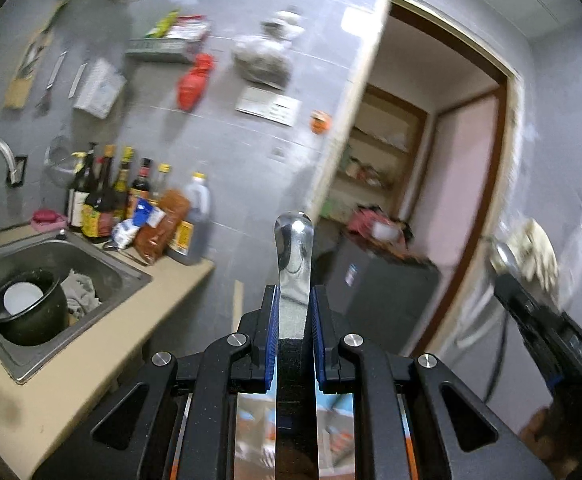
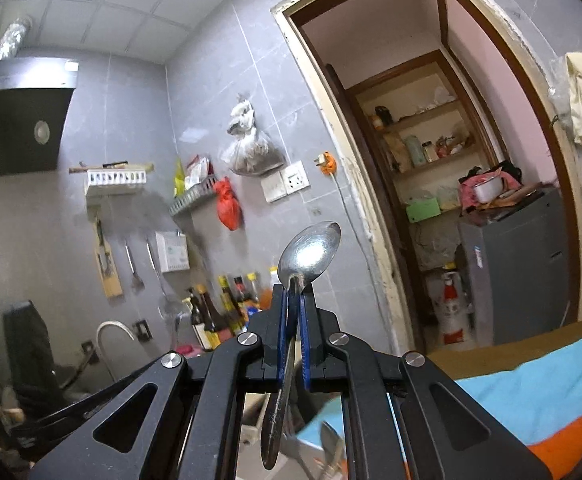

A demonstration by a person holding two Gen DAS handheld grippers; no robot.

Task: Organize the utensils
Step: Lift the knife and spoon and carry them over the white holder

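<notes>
My left gripper is shut on a shiny metal utensil whose flat rounded end sticks up past the blue pads; which utensil it is I cannot tell. It is held in the air, right of the sink. My right gripper is shut on the neck of a metal spoon; the bowl points up and the handle hangs down between the fingers. The right gripper also shows at the right edge of the left wrist view, with the spoon bowl at its tip.
A steel sink holds a dark pot on a beige counter. Sauce bottles stand behind it. A blue and orange cloth lies low right. A doorway opens to a grey fridge.
</notes>
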